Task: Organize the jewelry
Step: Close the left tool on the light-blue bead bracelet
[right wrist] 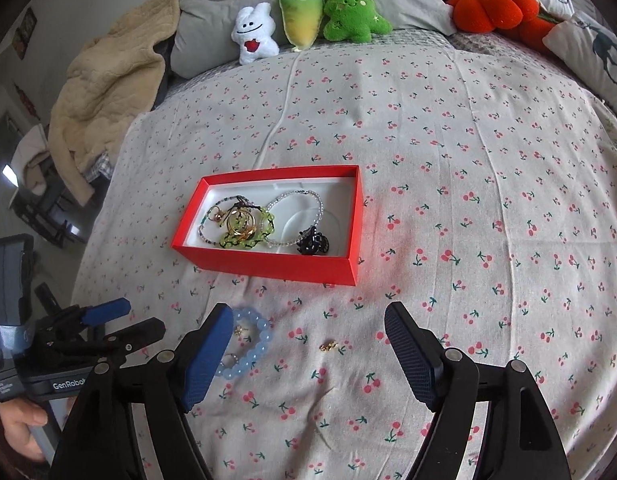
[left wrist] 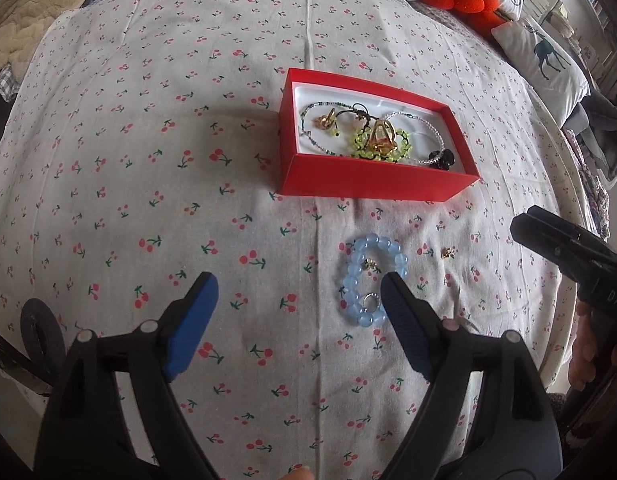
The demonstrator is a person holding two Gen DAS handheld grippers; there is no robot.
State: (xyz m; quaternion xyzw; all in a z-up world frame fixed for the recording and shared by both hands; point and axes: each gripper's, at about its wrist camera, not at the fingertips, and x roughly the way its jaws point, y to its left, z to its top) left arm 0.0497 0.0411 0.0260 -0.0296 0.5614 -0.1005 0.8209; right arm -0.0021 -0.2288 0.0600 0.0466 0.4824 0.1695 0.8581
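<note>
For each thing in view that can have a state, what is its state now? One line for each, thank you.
red box: lid off, holds several jewelry pieces.
blue bead bracelet: outside the box, lying on the cloth.
silver ring: on the cloth, inside the bracelet loop.
gold earring: on the cloth, apart from the bracelet.
left gripper: open, holding nothing.
right gripper: open, holding nothing.

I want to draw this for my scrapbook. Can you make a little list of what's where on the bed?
surface: cherry-print sheet
box: red box, open, holding bracelets and rings
outside box: blue bead bracelet; small gold earring apart from it
on blue bracelet: silver ring
left hand-held gripper: open, empty
right hand-held gripper: open, empty
back of bed: three plush toys
</note>
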